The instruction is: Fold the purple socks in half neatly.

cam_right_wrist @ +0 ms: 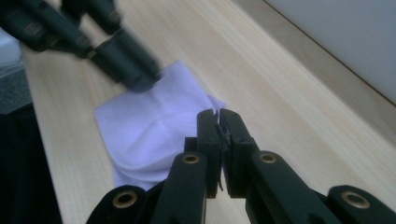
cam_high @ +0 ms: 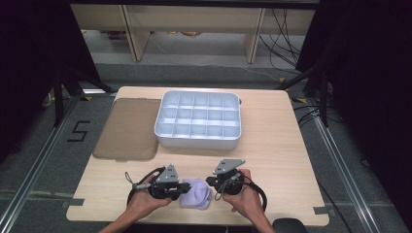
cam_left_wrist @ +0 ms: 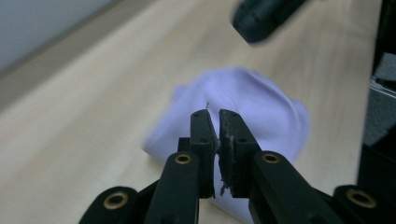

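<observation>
The lilac cloth [cam_high: 196, 193] lies bunched on the table [cam_high: 282, 145], near its front edge, between your two grippers. Your left gripper [cam_left_wrist: 214, 114] is closed beside its left edge; your right gripper [cam_right_wrist: 218, 113] is closed at its right. Whether either pinches fabric is hard to make out. Behind the cloth stands the white divided tray [cam_high: 198, 140].

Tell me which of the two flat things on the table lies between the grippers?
The lilac cloth, at the near edge; the brown mat lies farther back, left of the tray.
</observation>
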`<state>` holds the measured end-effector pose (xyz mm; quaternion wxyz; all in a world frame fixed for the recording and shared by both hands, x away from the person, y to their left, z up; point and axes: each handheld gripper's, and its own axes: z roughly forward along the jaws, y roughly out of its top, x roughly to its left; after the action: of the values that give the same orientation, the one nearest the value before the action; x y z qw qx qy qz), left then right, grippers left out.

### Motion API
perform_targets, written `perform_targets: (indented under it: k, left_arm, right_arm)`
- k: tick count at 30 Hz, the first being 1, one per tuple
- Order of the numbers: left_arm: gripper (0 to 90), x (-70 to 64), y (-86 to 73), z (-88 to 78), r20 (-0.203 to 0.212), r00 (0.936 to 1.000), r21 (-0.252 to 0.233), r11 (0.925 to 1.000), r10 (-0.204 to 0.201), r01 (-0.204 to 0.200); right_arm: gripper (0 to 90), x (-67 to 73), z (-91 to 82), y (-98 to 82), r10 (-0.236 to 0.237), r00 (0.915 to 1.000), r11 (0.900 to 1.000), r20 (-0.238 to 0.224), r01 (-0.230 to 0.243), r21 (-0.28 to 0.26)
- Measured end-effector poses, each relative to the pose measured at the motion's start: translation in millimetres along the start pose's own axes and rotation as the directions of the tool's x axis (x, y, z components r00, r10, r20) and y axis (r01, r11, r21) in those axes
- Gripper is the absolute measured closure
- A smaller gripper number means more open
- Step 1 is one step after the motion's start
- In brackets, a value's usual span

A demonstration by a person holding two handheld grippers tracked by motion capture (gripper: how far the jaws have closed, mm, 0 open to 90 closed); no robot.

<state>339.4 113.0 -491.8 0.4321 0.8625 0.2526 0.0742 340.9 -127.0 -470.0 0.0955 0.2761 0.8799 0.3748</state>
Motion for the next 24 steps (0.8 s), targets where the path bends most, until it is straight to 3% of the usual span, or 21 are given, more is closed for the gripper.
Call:
perform_targets:
  k: [5,6,7,11,13,14,17,18,22,24]
  left_arm:
    - [87.0,14.1,4.4,10.3,-0.035,0.9993,0.013,0.9999,-0.010,0.010]
    - [87.2,16.2,3.8,13.2,-0.030,0.9995,0.016,0.9999,0.003,-0.003]
    - [87.4,17.9,2.6,15.4,-0.033,0.9994,0.029,0.9995,0.007,-0.006]
    - [87.7,20.0,-0.4,20.0,-0.033,0.9994,0.037,0.9993,-0.009,0.010]
    - [87.6,20.8,-0.5,20.1,-0.034,0.9994,0.037,0.9993,0.002,-0.001]
    - [87.6,21.8,-1.1,20.4,-0.042,0.9990,0.046,0.9988,0.017,-0.015]
    - [87.7,23.5,-3.4,22.5,-0.051,0.9980,0.063,0.9975,0.036,-0.033]
    - [87.6,24.4,-4.5,23.2,-0.055,0.9982,0.058,0.9981,0.024,-0.020]
    - [87.0,23.5,-3.2,20.5,-0.042,0.9986,0.017,0.9993,-0.032,0.032]
    - [85.8,24.4,-1.1,16.8,-0.042,0.9990,0.009,0.9998,-0.015,0.015]
  right_arm:
    - [87.8,9.8,2.6,3.5,-0.008,0.9990,1.000,-0.043,0.009,0.002]
    - [87.8,12.5,4.2,3.8,-0.003,0.9986,1.000,-0.052,0.003,0.011]
    - [87.8,12.8,5.9,4.3,-0.028,0.9973,0.999,-0.068,0.029,0.013]
    - [87.9,17.4,16.8,1.2,-0.040,0.9966,0.997,-0.072,0.044,0.060]
    - [87.9,18.2,18.2,-1.7,-0.025,0.9975,0.994,-0.066,0.032,0.109]
    - [87.9,17.1,20.9,-3.8,-0.046,0.9959,0.992,-0.078,0.054,0.111]
    - [88.3,17.8,25.3,-9.8,-0.035,0.9971,0.987,-0.067,0.045,0.153]
    - [88.4,17.2,25.9,-10.3,-0.050,0.9956,0.986,-0.080,0.062,0.153]
    - [88.4,20.5,24.8,-10.1,-0.027,0.9979,0.983,-0.060,0.037,0.179]
    - [88.3,20.1,25.6,-10.7,-0.021,0.9983,0.984,-0.054,0.030,0.173]
